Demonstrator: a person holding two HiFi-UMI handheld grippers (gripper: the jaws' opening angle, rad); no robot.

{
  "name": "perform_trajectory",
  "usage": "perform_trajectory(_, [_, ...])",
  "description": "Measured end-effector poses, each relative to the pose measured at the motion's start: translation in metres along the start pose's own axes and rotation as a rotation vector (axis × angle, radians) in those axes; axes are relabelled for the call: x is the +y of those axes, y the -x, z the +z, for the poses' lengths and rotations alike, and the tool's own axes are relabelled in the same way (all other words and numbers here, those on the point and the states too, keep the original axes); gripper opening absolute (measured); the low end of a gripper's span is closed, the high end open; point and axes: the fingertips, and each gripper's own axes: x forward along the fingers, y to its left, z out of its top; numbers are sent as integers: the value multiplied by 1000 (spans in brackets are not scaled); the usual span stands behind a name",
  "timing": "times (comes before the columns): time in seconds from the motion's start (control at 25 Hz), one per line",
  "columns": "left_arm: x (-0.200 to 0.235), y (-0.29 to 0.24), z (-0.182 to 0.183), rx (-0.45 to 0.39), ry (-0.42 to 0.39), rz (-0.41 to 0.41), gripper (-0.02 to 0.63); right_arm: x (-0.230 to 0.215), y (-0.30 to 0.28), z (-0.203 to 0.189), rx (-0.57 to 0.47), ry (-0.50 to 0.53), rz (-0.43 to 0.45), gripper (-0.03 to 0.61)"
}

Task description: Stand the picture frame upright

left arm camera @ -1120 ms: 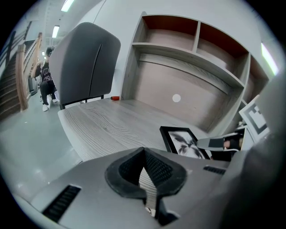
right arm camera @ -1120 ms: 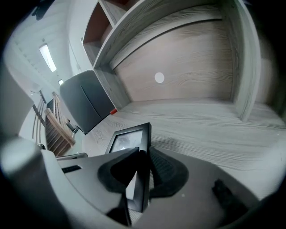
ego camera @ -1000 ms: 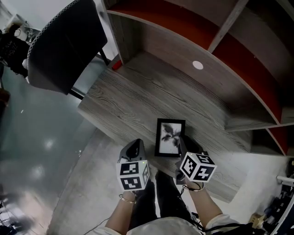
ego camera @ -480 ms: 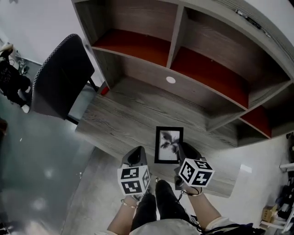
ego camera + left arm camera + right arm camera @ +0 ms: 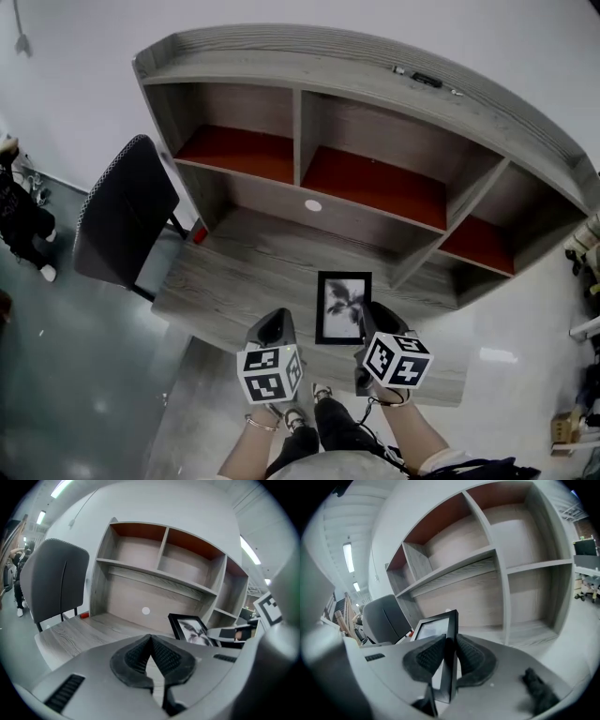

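The picture frame [image 5: 343,307] is black with a grey plant print and sits near the front of the grey wooden desk [image 5: 234,272]. My right gripper [image 5: 368,322] is shut on its right edge. In the right gripper view both pads clamp the black frame [image 5: 440,632] edge-on, at my right gripper [image 5: 450,654]. The left gripper [image 5: 272,328] hovers just left of the frame, apart from it. Seen from the left gripper view, its jaws [image 5: 151,643] meet with nothing between them, and the frame [image 5: 191,628] leans back, face up, at the right.
A hutch [image 5: 375,183] with red-backed shelf compartments rises behind the desk. A dark mesh chair [image 5: 124,217] stands at the desk's left end, with a small red object [image 5: 198,234] by it. A person [image 5: 19,211] stands on the glossy floor, far left.
The head view has tilted up, so the whole hutch and the wall now show. Both grippers and the frame keep about the same places on the desk.
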Motion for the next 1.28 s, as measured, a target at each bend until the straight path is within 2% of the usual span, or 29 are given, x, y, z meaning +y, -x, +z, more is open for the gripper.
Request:
perform_trajectory(0.28, [-22,7,32,-43,-54,-35,4,-2,22,40,-103,-17,-10,86])
perform_trajectory(0.6, [-47,14,80,-130,-115,-73,3,-3,48,82,-210,-17,-13,86])
perform_trajectory(1.28, [-74,25,130,-221,-167,-114,4,-7,83,144,-349,6,-33,86])
